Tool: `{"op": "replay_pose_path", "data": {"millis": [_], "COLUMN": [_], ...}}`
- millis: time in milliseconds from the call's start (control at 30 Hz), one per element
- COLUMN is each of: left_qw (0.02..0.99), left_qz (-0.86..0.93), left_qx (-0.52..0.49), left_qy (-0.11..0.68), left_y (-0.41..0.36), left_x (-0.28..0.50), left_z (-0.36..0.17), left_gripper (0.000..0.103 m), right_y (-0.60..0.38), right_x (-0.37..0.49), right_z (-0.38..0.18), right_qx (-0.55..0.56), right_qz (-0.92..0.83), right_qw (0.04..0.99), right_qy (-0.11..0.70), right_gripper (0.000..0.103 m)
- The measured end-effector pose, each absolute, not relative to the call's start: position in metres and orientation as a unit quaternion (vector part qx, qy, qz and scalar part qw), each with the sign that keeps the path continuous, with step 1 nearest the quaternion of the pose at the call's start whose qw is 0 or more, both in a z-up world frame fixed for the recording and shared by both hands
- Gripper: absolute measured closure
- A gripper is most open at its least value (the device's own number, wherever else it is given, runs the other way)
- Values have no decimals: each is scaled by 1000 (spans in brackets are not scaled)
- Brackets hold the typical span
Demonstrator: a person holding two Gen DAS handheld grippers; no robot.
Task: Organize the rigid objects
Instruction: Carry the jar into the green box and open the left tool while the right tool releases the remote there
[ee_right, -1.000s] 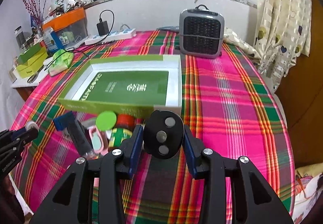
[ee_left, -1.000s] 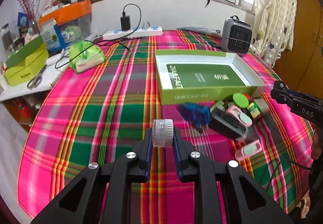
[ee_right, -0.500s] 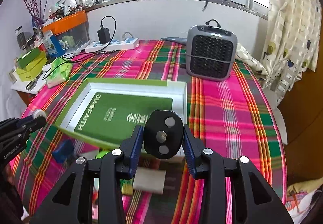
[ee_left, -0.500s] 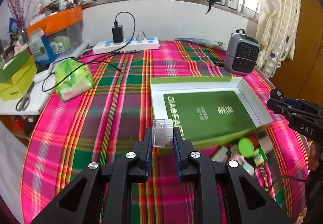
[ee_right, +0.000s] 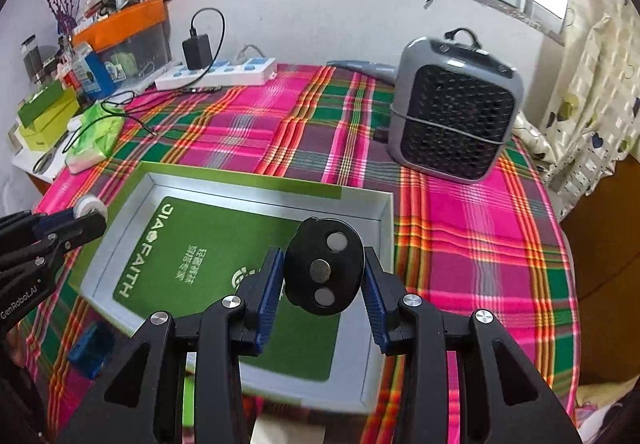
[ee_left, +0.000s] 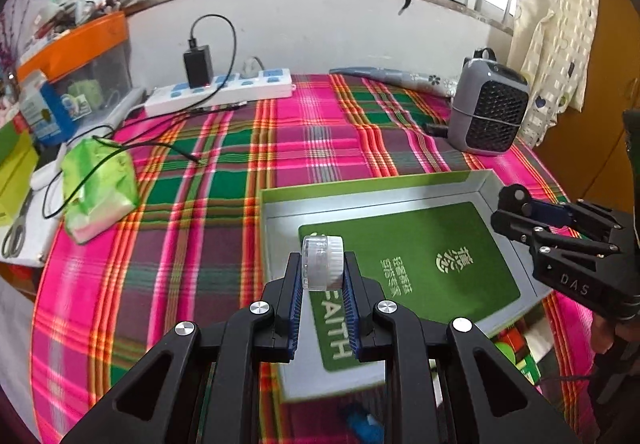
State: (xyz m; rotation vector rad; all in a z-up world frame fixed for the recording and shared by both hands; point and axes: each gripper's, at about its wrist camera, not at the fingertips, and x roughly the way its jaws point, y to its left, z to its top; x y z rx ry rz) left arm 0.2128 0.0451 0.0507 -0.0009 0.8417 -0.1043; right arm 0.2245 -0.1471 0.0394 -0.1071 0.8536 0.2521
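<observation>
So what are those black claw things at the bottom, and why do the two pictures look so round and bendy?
They are grippers, two-finger tongs a person holds, one in each hand. A small wide-eyed camera sits on each and looks along its fingers, which bends the picture. One picture is from the left gripper, which pinches a small clear jar. The other is from the right gripper, which pinches a black disc with three silver dots. Each gripper also shows at the edge of the other's picture. Below them, on a checked tablecloth, lies a shallow green box. Further back stand a grey heater and a white power strip.
</observation>
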Motion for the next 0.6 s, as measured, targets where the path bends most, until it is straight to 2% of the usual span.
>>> {"op": "replay_pose_path", "data": {"millis": [600], "left_qw": [898], "left_qz": [-45], "left_qx": [9], "left_qy": [437], "left_y": [38], "left_x": [244], "left_z": [25], "left_gripper": [85], "right_y": [-141], "right_x": [252], "right_z": [16], "right_qx": [-58], "right_qz": [138], "right_qw": [887], "right_qy": [437], "right_gripper": [63]}}
